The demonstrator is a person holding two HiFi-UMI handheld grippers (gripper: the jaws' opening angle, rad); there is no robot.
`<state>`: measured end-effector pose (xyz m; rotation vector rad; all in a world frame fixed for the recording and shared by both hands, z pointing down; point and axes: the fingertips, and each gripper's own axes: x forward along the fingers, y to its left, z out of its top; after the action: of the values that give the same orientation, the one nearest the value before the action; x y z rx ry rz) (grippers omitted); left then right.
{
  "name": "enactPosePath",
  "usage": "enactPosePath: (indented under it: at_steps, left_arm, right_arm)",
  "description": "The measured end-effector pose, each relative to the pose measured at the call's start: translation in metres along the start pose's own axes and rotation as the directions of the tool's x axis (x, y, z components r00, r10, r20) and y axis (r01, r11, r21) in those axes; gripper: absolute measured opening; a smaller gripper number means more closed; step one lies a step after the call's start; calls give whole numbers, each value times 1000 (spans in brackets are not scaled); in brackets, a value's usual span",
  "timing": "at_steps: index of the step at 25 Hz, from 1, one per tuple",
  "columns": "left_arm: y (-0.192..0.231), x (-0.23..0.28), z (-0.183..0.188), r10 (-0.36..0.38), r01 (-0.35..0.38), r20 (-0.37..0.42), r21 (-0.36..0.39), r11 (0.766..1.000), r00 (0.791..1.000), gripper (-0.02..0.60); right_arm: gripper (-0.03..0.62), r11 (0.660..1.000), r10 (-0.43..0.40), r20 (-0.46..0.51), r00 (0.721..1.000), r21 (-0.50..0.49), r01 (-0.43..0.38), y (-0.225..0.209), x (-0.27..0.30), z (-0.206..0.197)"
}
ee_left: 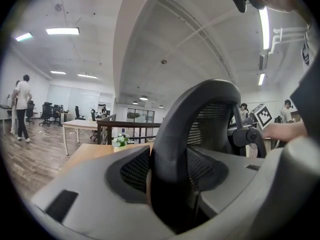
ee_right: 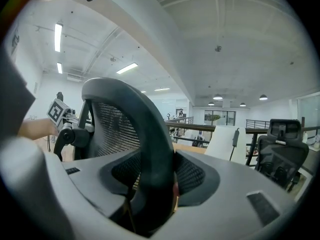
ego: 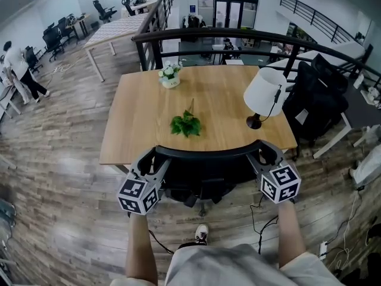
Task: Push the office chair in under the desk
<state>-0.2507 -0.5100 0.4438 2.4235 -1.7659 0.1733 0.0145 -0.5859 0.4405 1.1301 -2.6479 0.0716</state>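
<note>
The black mesh office chair stands at the near edge of the wooden desk, its seat tucked under the top and its curved backrest rim just in front of the edge. My left gripper is shut on the rim's left end, and my right gripper is shut on its right end. In the left gripper view the rim fills the gap of the left gripper. The right gripper view shows the same rim wedged in the right gripper.
On the desk stand a white lamp, a small flower pot and a green sprig. A second black chair sits at the desk's right. A dark railing runs behind. Cables lie on the floor.
</note>
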Motion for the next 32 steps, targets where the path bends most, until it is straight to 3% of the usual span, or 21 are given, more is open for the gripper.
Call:
enactPosePath:
  at_steps: [32]
  left_arm:
    - [84, 46, 10, 8, -7, 47, -22, 1000, 999, 261]
  right_arm:
    - [225, 1000, 17, 8, 1000, -7, -17, -1, 91, 23]
